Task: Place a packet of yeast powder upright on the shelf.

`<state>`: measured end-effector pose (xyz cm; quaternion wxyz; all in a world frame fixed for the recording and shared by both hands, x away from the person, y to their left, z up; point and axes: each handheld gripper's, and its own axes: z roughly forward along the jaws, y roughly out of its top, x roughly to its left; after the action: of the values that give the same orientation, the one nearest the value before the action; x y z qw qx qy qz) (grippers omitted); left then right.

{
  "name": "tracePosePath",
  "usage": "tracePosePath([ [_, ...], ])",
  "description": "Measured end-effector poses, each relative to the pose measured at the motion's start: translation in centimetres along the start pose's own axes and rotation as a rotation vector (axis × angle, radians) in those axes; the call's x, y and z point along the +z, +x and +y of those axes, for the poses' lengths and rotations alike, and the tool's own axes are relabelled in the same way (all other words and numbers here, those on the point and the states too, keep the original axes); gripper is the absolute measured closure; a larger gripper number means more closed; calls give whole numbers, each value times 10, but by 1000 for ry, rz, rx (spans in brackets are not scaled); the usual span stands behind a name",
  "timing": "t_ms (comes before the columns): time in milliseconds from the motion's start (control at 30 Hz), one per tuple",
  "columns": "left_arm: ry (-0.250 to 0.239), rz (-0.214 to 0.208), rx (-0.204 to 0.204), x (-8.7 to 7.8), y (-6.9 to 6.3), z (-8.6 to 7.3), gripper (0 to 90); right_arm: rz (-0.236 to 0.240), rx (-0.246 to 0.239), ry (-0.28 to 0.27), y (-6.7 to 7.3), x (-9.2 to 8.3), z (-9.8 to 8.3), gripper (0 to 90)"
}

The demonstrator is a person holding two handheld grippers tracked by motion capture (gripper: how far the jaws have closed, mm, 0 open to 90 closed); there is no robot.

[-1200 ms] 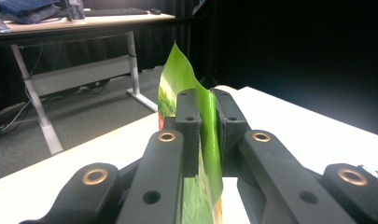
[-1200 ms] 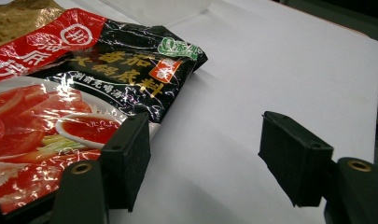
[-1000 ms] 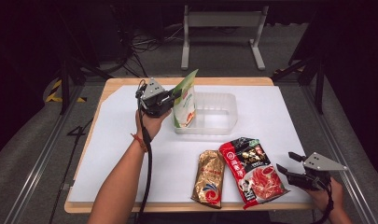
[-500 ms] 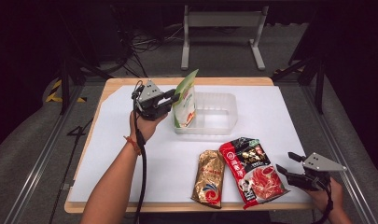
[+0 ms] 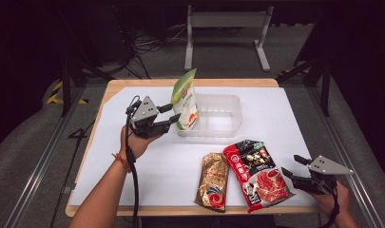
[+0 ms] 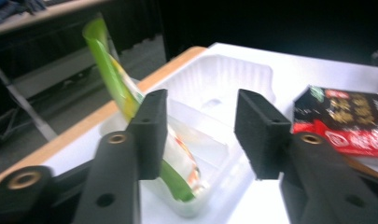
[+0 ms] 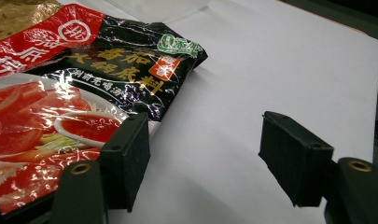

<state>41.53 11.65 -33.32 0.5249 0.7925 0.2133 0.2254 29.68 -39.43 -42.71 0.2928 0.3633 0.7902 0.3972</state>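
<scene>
Looking down from the high view, the left tool [image 5: 168, 115] hung spread and empty just beside the green pouch [image 5: 186, 99], which stood propped in the clear tray [image 5: 226, 116], probably leaning on its wall; the right tool [image 5: 293, 166] waited open by the red packet [image 5: 256, 173]. In the left gripper view, nothing sat between the jaws. In the right gripper view, only bare counter [image 7: 280, 60] lay between them.
</scene>
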Motion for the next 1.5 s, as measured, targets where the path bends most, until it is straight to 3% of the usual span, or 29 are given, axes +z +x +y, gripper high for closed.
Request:
tracePosePath([
  [200,42,-47,-14,2,-11,-12,413,4,-3,4,1,0,0,336],
  [533,94,-161,-99,19,-26,-45,322,7,-11,6,3,1,0,332],
  [567,115,-199,-112,27,-31,-51,314,7,-14,7,3,1,0,331],
  [700,171,-261,-125,48,-41,-60,283,6,-15,5,4,1,1,329],
  [767,206,-308,-152,63,-45,-64,259,7,-10,3,3,1,1,329],
  [833,214,-320,-162,67,-46,-65,245,5,-11,2,2,0,1,329],
  [900,249,-349,-187,83,-51,-68,227,5,-13,0,3,-1,0,330],
  [1033,314,-399,-173,105,-60,-68,178,5,-13,1,4,-2,0,330],
  [1133,350,-432,-185,120,-64,-68,172,6,-11,8,3,-1,-1,330],
  [1267,348,-470,-206,131,-64,-68,163,10,-13,11,3,-1,-2,330],
  [1333,364,-524,-240,137,-65,-67,166,12,-13,12,3,-1,-2,331],
  [1400,373,-532,-212,139,-68,-66,164,16,-8,16,2,-1,-2,331],
  [1500,372,-569,-213,139,-72,-66,235,28,0,13,3,-1,-2,330],
])
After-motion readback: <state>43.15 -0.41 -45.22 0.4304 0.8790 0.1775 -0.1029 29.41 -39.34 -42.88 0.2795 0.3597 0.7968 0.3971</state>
